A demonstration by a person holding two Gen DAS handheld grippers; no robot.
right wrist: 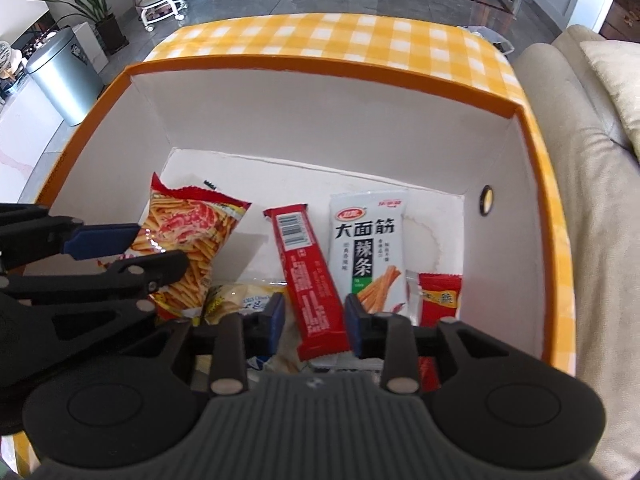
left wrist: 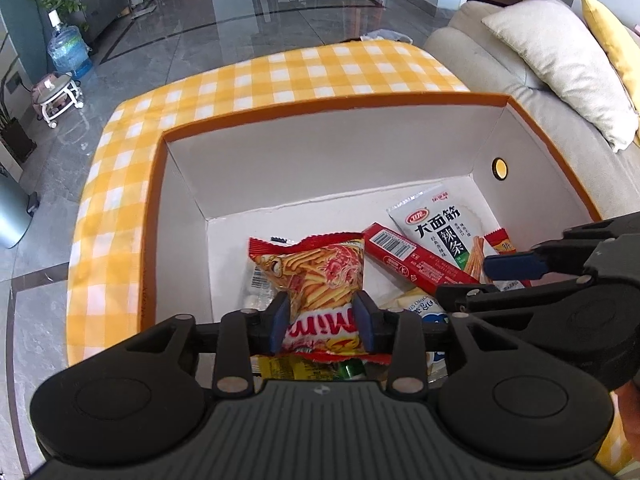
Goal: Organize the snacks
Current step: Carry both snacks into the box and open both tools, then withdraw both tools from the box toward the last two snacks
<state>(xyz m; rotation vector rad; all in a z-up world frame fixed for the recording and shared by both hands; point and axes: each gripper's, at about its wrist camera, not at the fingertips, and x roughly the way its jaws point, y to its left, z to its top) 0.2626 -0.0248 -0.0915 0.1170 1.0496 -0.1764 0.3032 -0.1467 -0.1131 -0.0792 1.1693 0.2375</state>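
Note:
An orange-rimmed white box [left wrist: 320, 114] [right wrist: 320, 64] stands on a yellow checked cloth and holds several snacks. A red-and-orange chips bag [left wrist: 316, 276] [right wrist: 188, 240] lies between the blue pads of my left gripper [left wrist: 323, 320], which stand beside it without squeezing it. A long red bar [right wrist: 308, 272] [left wrist: 416, 264] lies between the pads of my right gripper [right wrist: 315, 318], with a gap showing on its left side. Beside the bar are a white spicy-strip packet [right wrist: 368, 248] [left wrist: 436, 232], a small red sachet [right wrist: 438, 300] and a pale packet [right wrist: 240, 300].
The checked cloth [left wrist: 280, 76] covers the table around the box. A beige sofa [left wrist: 500, 64] with cushions is at the right. On the tiled floor are a metal bin [right wrist: 64, 76], a water bottle [left wrist: 68, 50], a small wheeled stool [left wrist: 56, 94] and a potted plant [right wrist: 96, 12].

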